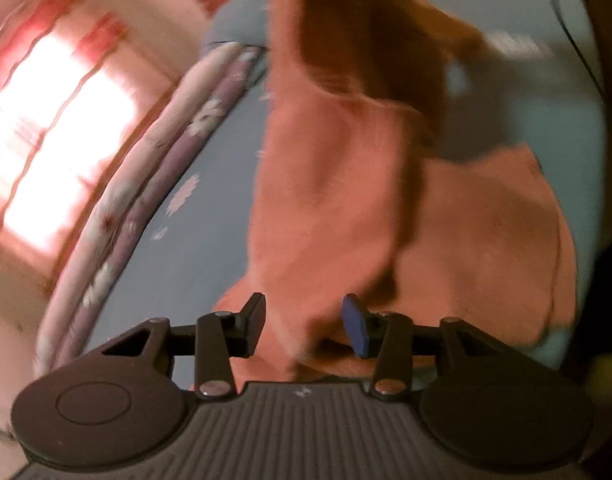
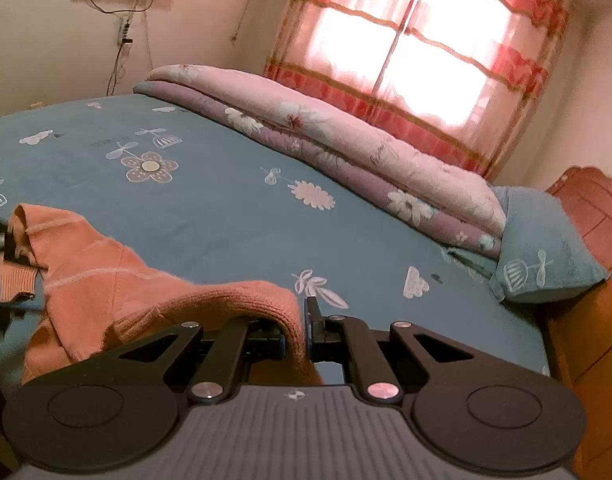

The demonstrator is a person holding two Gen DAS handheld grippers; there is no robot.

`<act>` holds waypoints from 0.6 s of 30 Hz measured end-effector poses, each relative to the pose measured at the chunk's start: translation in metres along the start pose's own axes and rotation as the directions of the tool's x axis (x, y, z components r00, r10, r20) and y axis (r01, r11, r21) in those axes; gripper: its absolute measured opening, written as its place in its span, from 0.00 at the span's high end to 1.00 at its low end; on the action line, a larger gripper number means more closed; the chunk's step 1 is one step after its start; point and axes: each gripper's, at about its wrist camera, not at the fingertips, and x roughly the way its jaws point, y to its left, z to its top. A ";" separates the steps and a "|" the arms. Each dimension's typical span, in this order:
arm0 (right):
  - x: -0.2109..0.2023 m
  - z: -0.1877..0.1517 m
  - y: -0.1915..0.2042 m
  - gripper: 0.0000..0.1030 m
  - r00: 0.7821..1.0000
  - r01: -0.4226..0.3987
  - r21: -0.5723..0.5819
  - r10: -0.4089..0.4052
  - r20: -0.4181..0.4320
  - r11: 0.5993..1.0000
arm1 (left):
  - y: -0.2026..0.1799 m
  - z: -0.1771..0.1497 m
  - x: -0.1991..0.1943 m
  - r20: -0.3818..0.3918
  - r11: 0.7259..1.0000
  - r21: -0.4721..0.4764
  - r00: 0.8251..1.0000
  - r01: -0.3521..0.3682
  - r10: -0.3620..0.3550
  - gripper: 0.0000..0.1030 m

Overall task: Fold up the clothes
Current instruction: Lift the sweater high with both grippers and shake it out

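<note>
**Left claw parted over sweater, right claw pinching the hem**

Left gripper (image 1: pixel 304 320): jaws stand apart, orange sweater (image 1: pixel 346 208) runs straight ahead of it and passes between the fingers. Pads don't look pressed on the knit, so I read it as released, cloth just lying in the gap. View is motion-blurred, can't confirm contact at either pad. Likely reason: that side of the fold is laid and the claw is letting go

Right gripper (image 2: pixel 304 334): clenched on a ribbed edge of the sweater, which drapes over its left finger and drops down between the 2 pads. Rest of the garment lies left of and just ahead of this claw, bunched, with pale stripes and 1 ribbed cuff visible at far left. Holding that edge probably keeps the sweater anchored and taut while the other side gets laid down. Fold is not finished: the fabric is lumpy, not flat

Surface: blue bedsheet (image 2: pixel 226 220) with white flower and leaf print, soft, so the knit will grip and wrinkle rather than slide

Ahead and right of the right claw: folded pink and purple quilt (image 2: pixel 346 152) along the far side of the bed, blue pillow (image 2: pixel 546 256) at its right end, wooden headboard (image 2: pixel 590 208) beyond. Bright window with red-banded curtain (image 2: pixel 426 60) behind the quilt. Cables hang on the wall at upper left
</note>
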 end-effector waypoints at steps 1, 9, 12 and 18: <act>0.001 -0.001 -0.001 0.90 1.000 -0.001 0.006 0.001 -0.002 1.000 | -0.008 0.001 0.004 -0.008 0.999 0.039 1.000 -0.011 0.011 0.57; 0.004 -0.007 -0.004 0.90 1.000 -0.012 0.037 0.012 -0.014 0.999 | -0.035 0.020 0.039 0.018 0.977 0.192 0.996 -0.093 0.091 0.57; 0.006 -0.009 -0.007 0.90 1.000 -0.010 0.047 0.011 -0.025 0.999 | -0.037 0.028 0.038 0.079 0.965 0.193 0.983 -0.176 0.164 0.57; 0.012 -0.013 -0.009 0.90 0.999 -0.026 0.056 0.029 -0.040 0.998 | -0.042 0.018 0.051 0.004 0.973 0.194 0.992 -0.127 0.129 0.63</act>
